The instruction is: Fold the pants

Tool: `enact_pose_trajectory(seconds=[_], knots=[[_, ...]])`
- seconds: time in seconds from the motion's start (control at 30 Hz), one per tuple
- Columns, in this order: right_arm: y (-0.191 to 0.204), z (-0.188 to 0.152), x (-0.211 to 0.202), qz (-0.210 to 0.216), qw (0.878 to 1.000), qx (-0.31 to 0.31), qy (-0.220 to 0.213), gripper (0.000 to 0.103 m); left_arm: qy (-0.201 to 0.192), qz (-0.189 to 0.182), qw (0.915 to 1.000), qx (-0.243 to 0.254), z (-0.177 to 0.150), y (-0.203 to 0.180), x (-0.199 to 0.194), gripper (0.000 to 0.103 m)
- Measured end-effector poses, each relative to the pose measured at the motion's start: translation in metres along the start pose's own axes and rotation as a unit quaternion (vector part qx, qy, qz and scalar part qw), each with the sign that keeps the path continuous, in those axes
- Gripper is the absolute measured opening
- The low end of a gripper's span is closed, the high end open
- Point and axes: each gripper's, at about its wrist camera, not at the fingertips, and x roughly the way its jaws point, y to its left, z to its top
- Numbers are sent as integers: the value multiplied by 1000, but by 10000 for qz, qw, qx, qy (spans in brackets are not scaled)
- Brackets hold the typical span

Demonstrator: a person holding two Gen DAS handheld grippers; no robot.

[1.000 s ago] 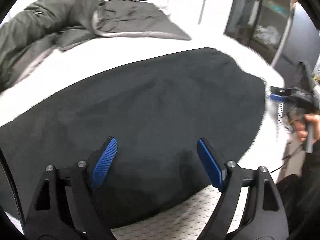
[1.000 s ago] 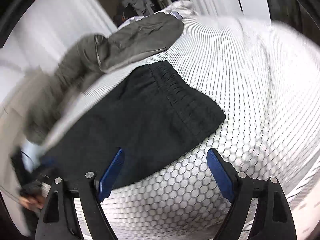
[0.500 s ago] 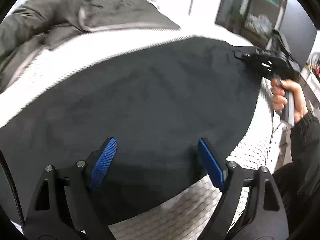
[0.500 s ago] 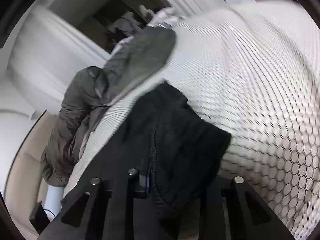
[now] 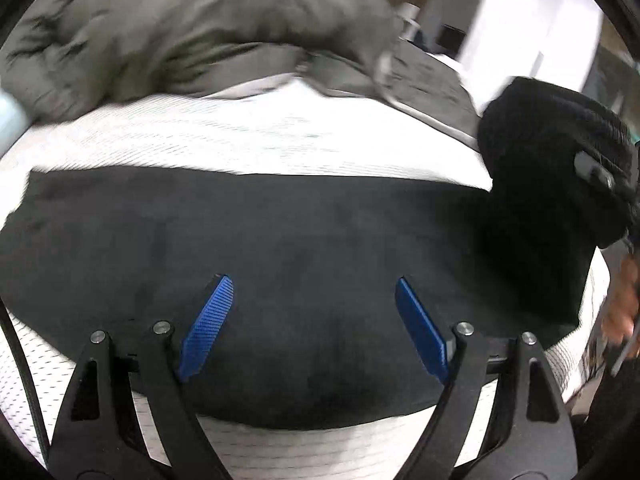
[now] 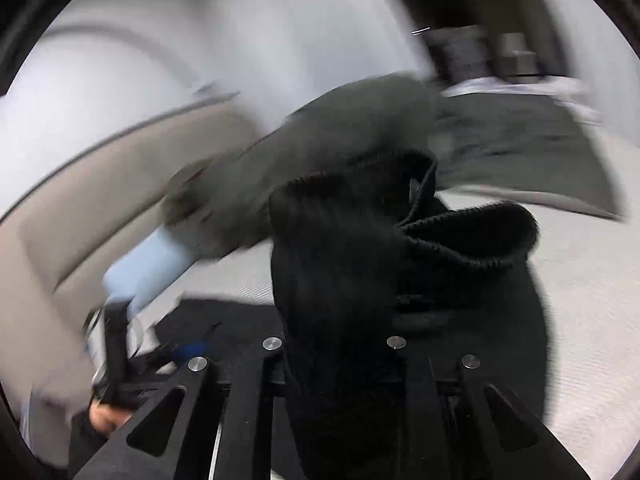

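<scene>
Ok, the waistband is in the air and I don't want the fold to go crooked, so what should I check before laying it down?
1. Right gripper shut on the pants: ok.
2. Waistband lifted off the bed: ok.
3. Rest of the pants flat on the bed: ok.
4. Left gripper open above the pants, holding nothing: ok.
5. Grey jacket apart from the pants: ok.
6. Waistband square to the hems: cannot tell, motion blur.

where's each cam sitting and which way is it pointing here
Left wrist: on the left gripper, open, looking along its blue fingers across the black pants flat on the white bed; the person's hand at right.
Right wrist: on the right gripper, shut on the pants' lifted waistband.
Shared: pants, bed, grey jacket.
</scene>
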Motion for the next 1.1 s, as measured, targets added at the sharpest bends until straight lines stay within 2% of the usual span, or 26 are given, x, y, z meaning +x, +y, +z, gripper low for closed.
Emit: enact_pose_trajectory(seconds=[0.03, 0.07, 0.1, 0.13, 0.17, 0.23, 0.3, 0.4, 0.5, 0.53, 0.6, 0.67, 0.73, 0.8, 0.83, 0.9, 1.0, 1.1], knots=[[17, -1, 18, 168, 9996, -152, 191, 21, 6, 70, 9999, -99, 0, 15, -1, 82], [37, -3, 40, 326, 9979, -341, 439, 32, 8, 153, 9997, -176, -1, 28, -5, 82], [58, -10, 67, 509, 9930, -594, 881, 41, -28, 233, 9994, -267, -3, 40, -10, 82], [73, -20, 91, 651, 9856, -802, 1341, 55, -81, 273, 9990, -344, -2, 52, -12, 82], [80, -28, 110, 675, 9791, -907, 1690, 60, -145, 278, 9986, -419, -2, 60, -15, 82], [86, -45, 129, 462, 9671, -1004, 2294, 60, -214, 191, 9983, -508, -6, 72, -24, 82], [84, -54, 126, 290, 9613, -1020, 2541, 60, -204, 137, 9987, -445, -7, 77, -27, 82], [71, -59, 95, -66, 9641, -1121, 2407, 60, -117, -9, 9992, -370, -3, 68, -19, 82], [42, -66, 55, -476, 9717, -862, 2149, 62, 424, -129, 9989, 118, -6, 33, 3, 82], [27, -68, 39, -788, 9738, -709, 2013, 64, 665, 21, 9966, 483, -11, 20, 12, 82], [5, -70, 24, -1210, 9726, -435, 1937, 68, 828, 546, 9880, 1184, -19, 2, 23, 82], [-26, -72, 2, -1380, 9709, -146, 1953, 69, 789, 580, 9875, 1234, -17, -2, 20, 82], [-56, -83, -13, -1236, 9760, 269, 1772, 70, 622, 466, 9926, 929, -9, 2, 10, 82], [-91, -96, -21, -650, 9804, 839, 1660, 70, 408, 457, 9959, 665, -1, 3, 2, 82], [-104, -102, -24, -312, 9785, 1191, 1652, 70, 291, 417, 9976, 465, 4, 2, -2, 82], [-116, -105, -28, -182, 9758, 1392, 1679, 69, 141, 49, 9996, 219, 12, -10, -6, 82], [-120, -103, -43, -146, 9788, 1304, 1575, 69, -64, -414, 9981, 455, 18, -55, -7, 83], [-112, -112, -53, -146, 9810, 1090, 1601, 69, 206, -838, 9900, 1113, 11, -124, 12, 83]])
